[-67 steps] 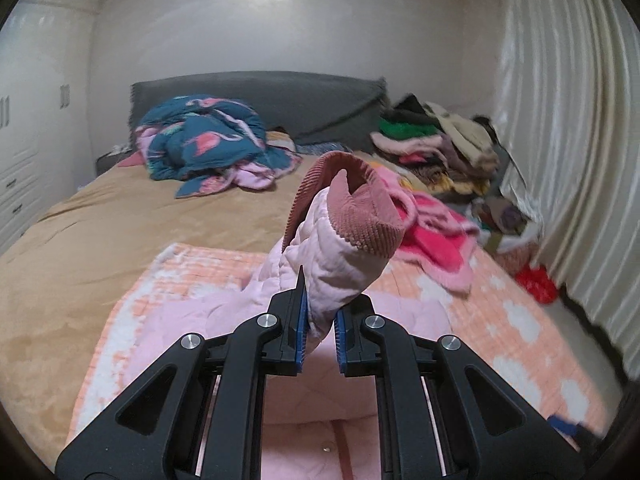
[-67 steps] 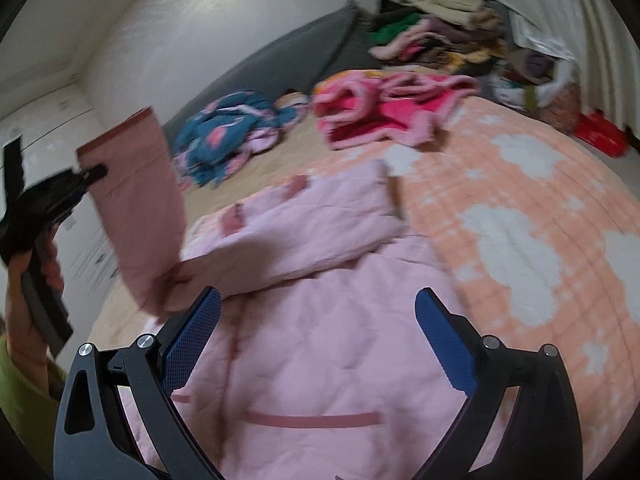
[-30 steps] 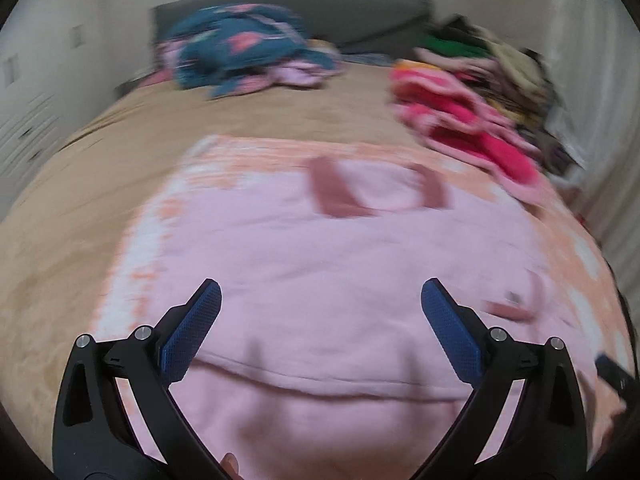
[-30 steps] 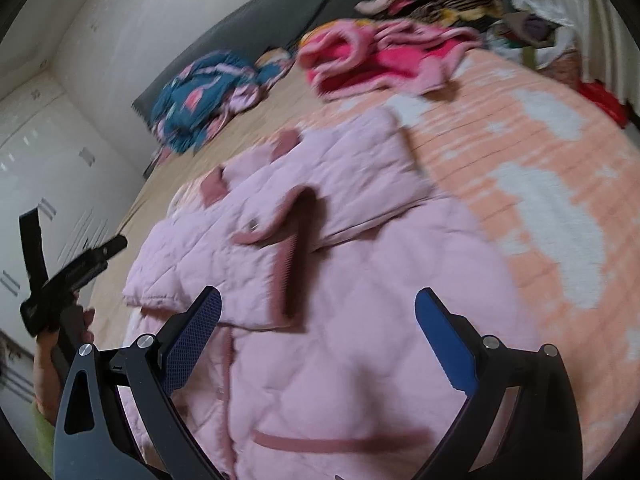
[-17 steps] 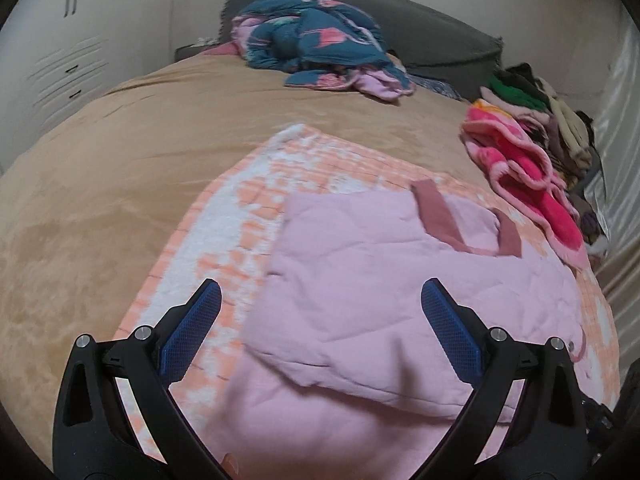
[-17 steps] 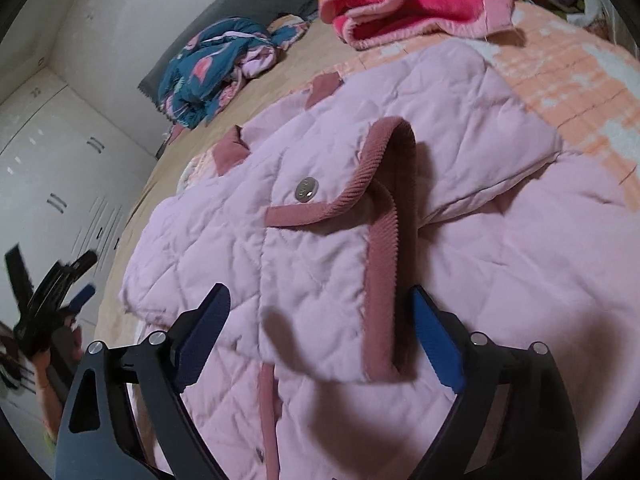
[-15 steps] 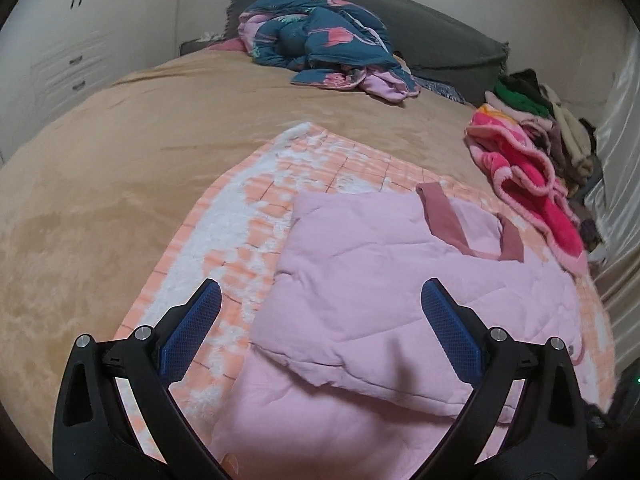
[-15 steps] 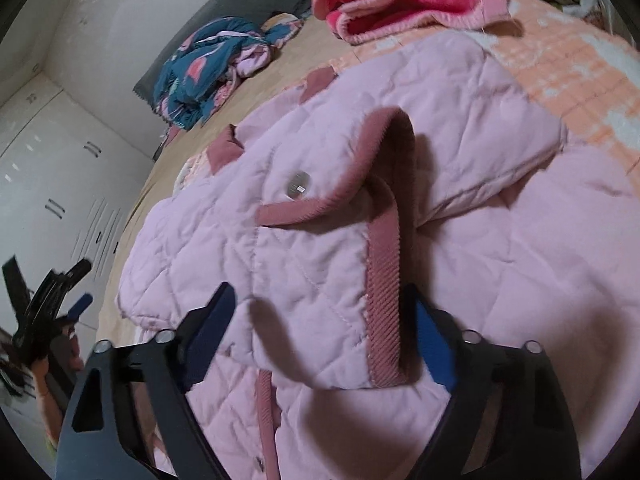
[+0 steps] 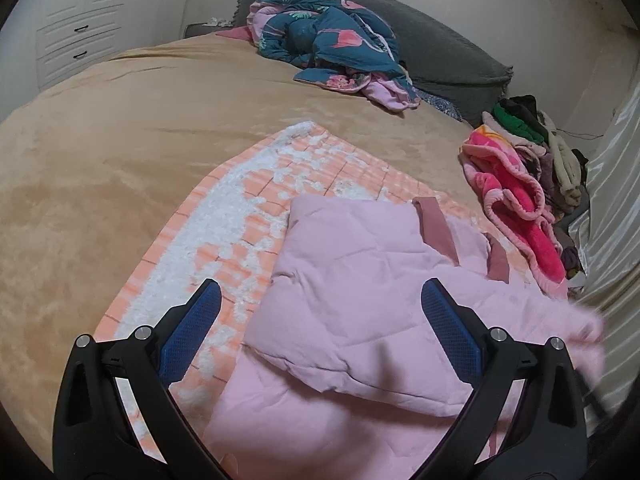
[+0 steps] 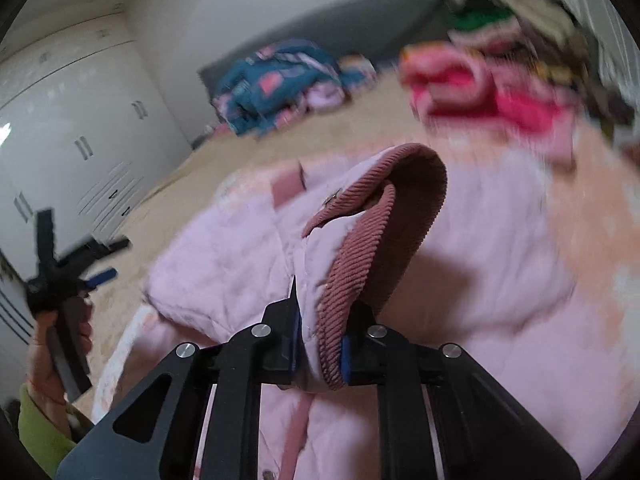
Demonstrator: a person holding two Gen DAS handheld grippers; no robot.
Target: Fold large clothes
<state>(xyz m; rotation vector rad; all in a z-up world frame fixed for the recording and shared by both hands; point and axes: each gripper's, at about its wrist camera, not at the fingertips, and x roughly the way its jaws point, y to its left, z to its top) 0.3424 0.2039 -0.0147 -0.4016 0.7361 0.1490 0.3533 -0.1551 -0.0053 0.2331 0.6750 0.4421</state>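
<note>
A pale pink quilted jacket (image 9: 360,300) with dusty-rose corduroy trim lies on an orange-and-white checked blanket (image 9: 248,200) on the bed. One sleeve is folded over its body. My left gripper (image 9: 320,328) hovers open just above the jacket's near left part, nothing between its blue pads. In the right wrist view my right gripper (image 10: 318,350) is shut on the jacket's corduroy-edged cuff (image 10: 360,248), lifted off the jacket body (image 10: 500,272). My left gripper (image 10: 60,276) shows there at far left, held in a hand with a green sleeve.
A tan bedspread (image 9: 100,152) covers the bed. A teal flamingo-print quilt (image 9: 328,36) lies bunched by the grey headboard. A pink fleece garment (image 9: 516,204) and a stack of folded clothes (image 9: 536,140) sit at the right edge by a curtain. White wardrobe doors (image 10: 80,128) stand left.
My right gripper went from wide open over the jacket to shut on the corduroy-edged cuff and has lifted it. My left gripper stayed open and shifted left along the jacket's edge.
</note>
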